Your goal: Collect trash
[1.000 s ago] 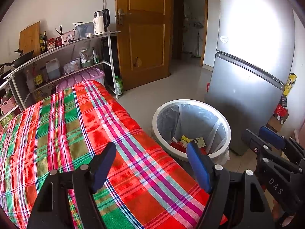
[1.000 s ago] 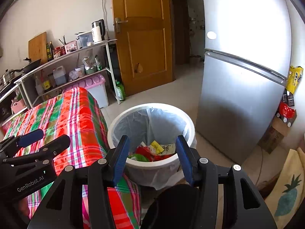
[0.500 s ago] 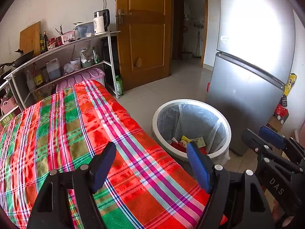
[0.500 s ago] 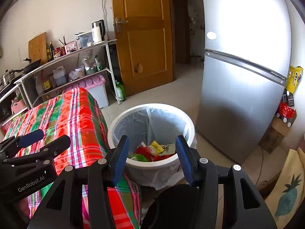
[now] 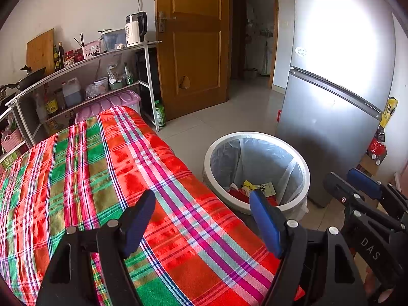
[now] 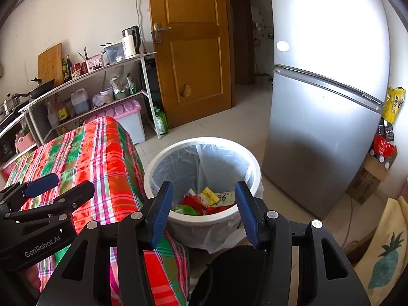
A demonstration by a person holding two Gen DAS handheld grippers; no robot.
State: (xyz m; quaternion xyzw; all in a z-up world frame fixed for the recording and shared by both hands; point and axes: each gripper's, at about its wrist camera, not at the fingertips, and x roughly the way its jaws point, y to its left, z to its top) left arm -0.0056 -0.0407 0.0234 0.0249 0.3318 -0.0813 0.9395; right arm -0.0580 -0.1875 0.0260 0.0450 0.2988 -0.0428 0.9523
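Left gripper (image 5: 202, 219): jaws spread wide, nothing between the blue pads; held above the near corner of the table draped in a red, green and pink plaid cloth (image 5: 102, 178). Cloth surface bare in both views.

Right gripper (image 6: 202, 209): jaws apart, nothing gripped; held above the near rim of the trash bin (image 6: 204, 219), pointing down into it. In the left wrist view it shows at the right edge, beside the bin; in the right wrist view the left gripper shows at the left edge, over the cloth.

Trash bin: round, white, lined with a thin translucent bag (image 6: 204, 163) folded over the rim. Stands on the tiled floor just beside the table's right edge, between table and silver fridge (image 6: 318, 140). Inside, at the bottom: the trash (image 6: 204, 201), a loose heap of wrappers in red, yellow, green, plus one pale printed packet. Fills only the lowest part; the bag walls above it are bare.

Beyond the table's far end: pink-lidded storage box (image 6: 127, 112) on the floor, contents hidden. Metal shelf rack (image 5: 84, 76) along the wall, with bottles, a jug of dark liquid, a clear lidded tub, bags and a white kettle (image 5: 134, 29) on the top shelf. Green bottle (image 6: 161, 122) on the floor by the rack's leg, near a closed wooden door (image 6: 191, 51).

Right of the fridge: cardboard box (image 6: 367, 178) with a red bag on top; a yellow packet higher up beside the fridge.
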